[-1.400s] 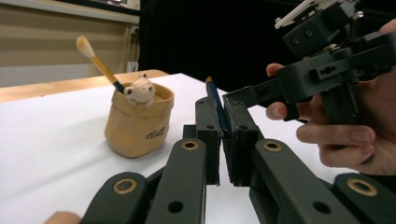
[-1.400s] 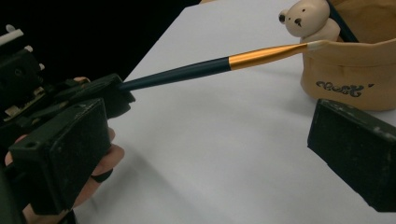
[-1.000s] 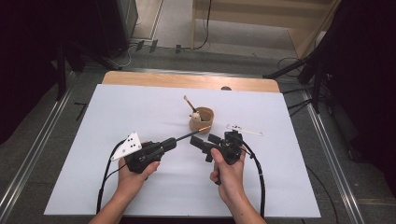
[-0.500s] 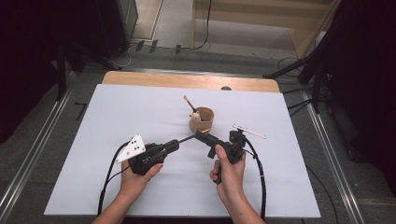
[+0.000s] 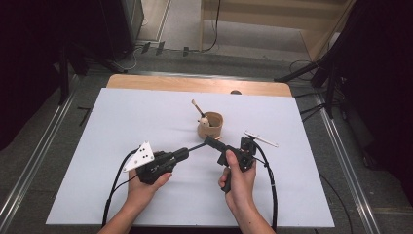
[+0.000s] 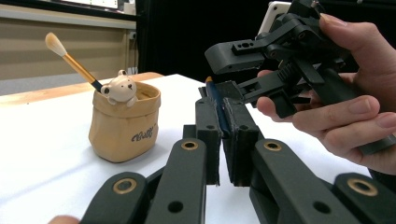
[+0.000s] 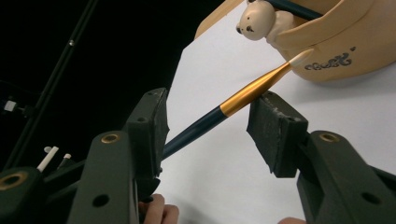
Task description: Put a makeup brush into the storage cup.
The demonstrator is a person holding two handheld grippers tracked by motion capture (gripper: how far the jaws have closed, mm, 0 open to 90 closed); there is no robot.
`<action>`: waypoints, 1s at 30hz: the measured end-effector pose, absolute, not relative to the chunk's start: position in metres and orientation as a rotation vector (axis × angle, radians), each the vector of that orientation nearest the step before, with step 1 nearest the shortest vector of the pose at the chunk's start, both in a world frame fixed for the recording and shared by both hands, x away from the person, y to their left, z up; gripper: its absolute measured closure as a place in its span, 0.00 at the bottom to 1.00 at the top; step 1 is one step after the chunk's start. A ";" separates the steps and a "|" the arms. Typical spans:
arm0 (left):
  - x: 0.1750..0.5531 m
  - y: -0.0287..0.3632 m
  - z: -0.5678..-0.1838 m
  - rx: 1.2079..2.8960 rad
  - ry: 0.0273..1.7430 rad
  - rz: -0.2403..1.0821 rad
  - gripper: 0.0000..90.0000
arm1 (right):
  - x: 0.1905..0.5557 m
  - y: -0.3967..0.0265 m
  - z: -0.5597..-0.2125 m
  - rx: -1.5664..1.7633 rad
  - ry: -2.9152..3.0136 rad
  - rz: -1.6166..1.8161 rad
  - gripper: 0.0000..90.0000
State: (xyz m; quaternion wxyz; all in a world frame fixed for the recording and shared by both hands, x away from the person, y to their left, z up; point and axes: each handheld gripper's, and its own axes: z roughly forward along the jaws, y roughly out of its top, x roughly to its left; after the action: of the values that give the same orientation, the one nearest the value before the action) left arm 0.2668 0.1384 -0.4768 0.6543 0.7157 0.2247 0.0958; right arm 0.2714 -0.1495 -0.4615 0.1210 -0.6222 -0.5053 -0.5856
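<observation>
Handover looks like the step in hand: the left tool [image 5: 181,154] is clamped on the dark handle of a paintbrush [image 7: 243,95], and the right tool [image 5: 213,143] sits around the same brush nearer its bristles. The right tool's jaws have just been closing; in the right gripper view they stand half-way, one on each side of the brush where the gold ferrule meets the blue handle, with the pads not yet pressing on it. In the left gripper view the brush handle [image 6: 217,110] is pinched edge-on between the shut pads.

To do this well, the right tool should finish closing squarely on the handle rather than the tapered ferrule (a slippery spot, by the look of it), and the left should let go only once that grip feels firm. The brush tip points at the tan fabric pot [image 5: 210,126] just beyond — a pot that already holds a second brush [image 6: 74,63] and has a small bear figure [image 6: 119,88] on its rim — so the tip should be kept clear of the pot wall during the swap.

The bench [image 5: 122,126] is covered by a white sheet, with a strip of bare wood showing at its far edge. Beyond it are a grey floor, cables, and dark curtains on both sides.
</observation>
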 end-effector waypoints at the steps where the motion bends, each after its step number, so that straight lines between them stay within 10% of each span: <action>1: 0.267 0.139 -0.477 1.621 0.511 0.217 0.96 | 0.271 -0.149 -0.462 -1.812 -1.471 -1.711 0.56; 11: 0.266 0.138 -0.478 1.620 0.504 0.214 0.96 | 0.273 -0.148 -0.465 -1.799 -1.446 -1.695 0.66; 16: 0.267 0.136 -0.480 1.681 0.495 0.221 0.93 | 0.274 -0.152 -0.472 -1.773 -1.357 -1.711 0.90; 20: 0.271 0.133 -0.480 1.733 0.558 0.151 0.43 | 0.273 -0.155 -0.470 -1.768 -1.397 -1.763 0.94; 30: 0.273 0.138 -0.476 1.743 0.581 0.150 0.25 | 0.270 -0.156 -0.459 -1.812 -1.607 -1.854 0.94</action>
State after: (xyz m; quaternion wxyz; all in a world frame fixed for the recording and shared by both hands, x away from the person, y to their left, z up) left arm 0.2728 0.1377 -0.4761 0.6045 0.7532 0.2510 0.0649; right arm 0.2701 -0.1559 -0.4594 0.0457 -0.5933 -0.5263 -0.6074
